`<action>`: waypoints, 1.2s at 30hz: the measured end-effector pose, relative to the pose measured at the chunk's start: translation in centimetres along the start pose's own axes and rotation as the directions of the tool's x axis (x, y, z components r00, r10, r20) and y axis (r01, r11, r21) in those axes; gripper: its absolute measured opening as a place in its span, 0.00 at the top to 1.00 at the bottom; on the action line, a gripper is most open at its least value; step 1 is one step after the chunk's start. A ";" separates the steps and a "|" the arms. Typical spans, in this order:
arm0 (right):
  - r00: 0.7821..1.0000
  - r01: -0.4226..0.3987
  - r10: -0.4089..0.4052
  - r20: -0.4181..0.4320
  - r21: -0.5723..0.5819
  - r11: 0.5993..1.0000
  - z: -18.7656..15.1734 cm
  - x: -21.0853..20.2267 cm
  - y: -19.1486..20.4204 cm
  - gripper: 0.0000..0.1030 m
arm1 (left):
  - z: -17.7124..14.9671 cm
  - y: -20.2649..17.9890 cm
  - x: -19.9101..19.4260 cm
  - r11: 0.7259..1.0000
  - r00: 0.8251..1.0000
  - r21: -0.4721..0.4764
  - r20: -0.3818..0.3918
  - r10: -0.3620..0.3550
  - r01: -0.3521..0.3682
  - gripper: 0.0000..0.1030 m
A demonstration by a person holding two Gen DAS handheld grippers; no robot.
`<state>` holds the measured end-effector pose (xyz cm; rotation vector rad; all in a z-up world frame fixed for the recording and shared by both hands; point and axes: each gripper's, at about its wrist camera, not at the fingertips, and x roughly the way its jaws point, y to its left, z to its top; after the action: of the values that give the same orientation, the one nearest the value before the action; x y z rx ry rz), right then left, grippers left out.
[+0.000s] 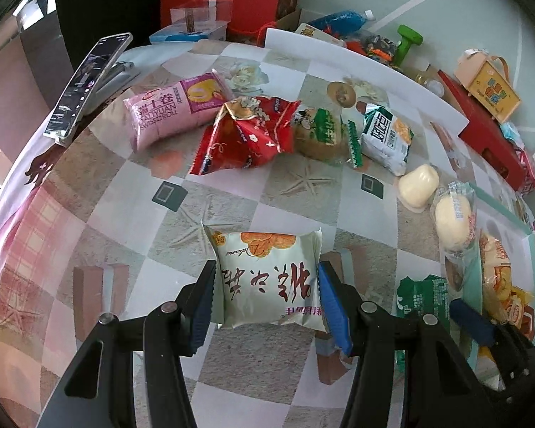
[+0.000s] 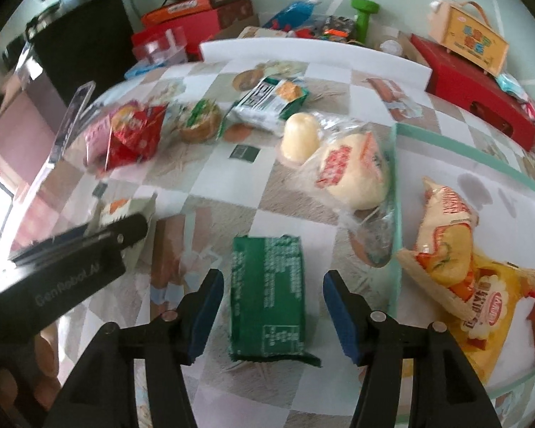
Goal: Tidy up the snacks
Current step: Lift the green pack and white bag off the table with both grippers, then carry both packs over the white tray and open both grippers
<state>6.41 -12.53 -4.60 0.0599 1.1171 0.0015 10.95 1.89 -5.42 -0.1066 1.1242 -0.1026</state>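
Left tongs [image 1: 265, 301]: spread about a white packet [image 1: 267, 278] lying flat on the tabletop [image 1: 296, 185]; both blue pads are set close against the packet's side edges, but whether pressure is applied cannot be told, and the packet is not lifted. Right tongs [image 2: 273, 312]: held wide open around a green packet [image 2: 269, 296], a clear gap being left on each side; nothing is gripped. Tray [image 2: 397, 192]: glass-walled, at the right, with a yellow bag [image 2: 481, 306] and another snack inside. Bun [image 2: 353, 174]: wrapped, leaning on the tray's left wall from outside. Far row, left to right in the left view: pink roll [image 1: 171, 110], red bag [image 1: 246, 132], green-wrapped cake [image 1: 321, 132], white-green packet [image 1: 387, 135], pale pudding [image 1: 419, 183]. Risks, as judged: the white packet is air-filled, so it may be squeezed out or popped if the tongs are closed hard; the green packet may be pushed along the slick cloth if only one pad meets it first; the bun may be knocked off the tray wall as either packet is carried across to the tray; the two tongs are working near each other and may be brought into collision.
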 end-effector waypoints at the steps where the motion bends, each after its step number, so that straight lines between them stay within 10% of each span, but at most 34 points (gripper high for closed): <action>1: 1.000 0.002 -0.002 -0.007 -0.015 1.000 -0.1 0.2 0.3 0.40 | 0.0 0.0 0.1 1.000 1.000 0.002 -0.003 -0.001 0.001 0.45; 10: 0.998 0.047 -0.047 -0.036 -0.016 0.999 -0.4 1.0 0.0 0.59 | 0.2 -0.1 0.4 1.000 1.000 0.004 -0.006 0.002 -0.002 0.45; 36: 0.980 0.001 -0.025 0.198 0.120 0.993 0.9 -6.9 -3.8 0.59 | 1.4 -2.4 -4.1 0.998 0.991 0.022 0.124 -0.053 0.051 0.45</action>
<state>4.09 -16.61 1.80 0.1562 0.9157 -0.0815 10.37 0.12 -0.80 -0.1238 0.9959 -0.1514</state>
